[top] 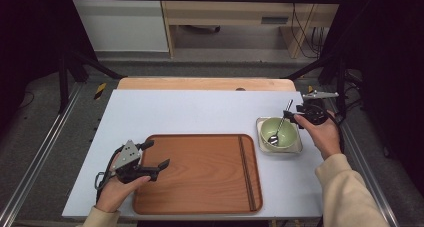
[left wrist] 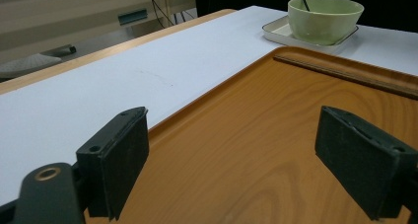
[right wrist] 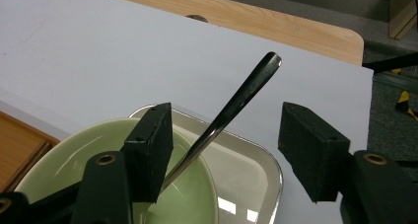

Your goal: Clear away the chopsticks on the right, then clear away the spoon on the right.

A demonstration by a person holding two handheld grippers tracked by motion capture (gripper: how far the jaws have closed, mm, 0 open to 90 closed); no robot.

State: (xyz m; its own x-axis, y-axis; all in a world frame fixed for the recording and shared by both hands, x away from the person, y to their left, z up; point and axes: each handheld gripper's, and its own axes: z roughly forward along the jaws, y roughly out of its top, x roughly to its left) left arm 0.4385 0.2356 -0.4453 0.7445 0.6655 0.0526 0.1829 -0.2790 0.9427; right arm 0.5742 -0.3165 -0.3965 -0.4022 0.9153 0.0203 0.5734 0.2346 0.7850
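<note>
The right hand-held gripper (right wrist: 224,150) hovers at the far rim of the green bowl (top: 278,132), its jaws spread wide and clasping nothing. The spoon (right wrist: 231,108) leans in the bowl with its handle rising up between those jaws; in the right gripper view the handle passes close by the left pad, though whether it touches cannot be told, and it stands clear of the right pad. The bowl sits just below and in front of this gripper, on a small pale tray (top: 298,148).

The left hand-held gripper (top: 152,157) is likewise released, jaws wide apart over the near left corner of the wooden tray (top: 210,172), well apart from the bowl.

Counted: one spoon, one bowl, one small tray, one wooden tray, two hand-held grippers, all on one white desk (top: 190,112).

The high view shows both hands and a pair of dark chopsticks (top: 247,172) lying along the wooden tray's right edge. The left gripper view shows the bowl's outer wall (left wrist: 323,21) from the side, far ahead. The right gripper view shows the spoon's flattened handle tip.
</note>
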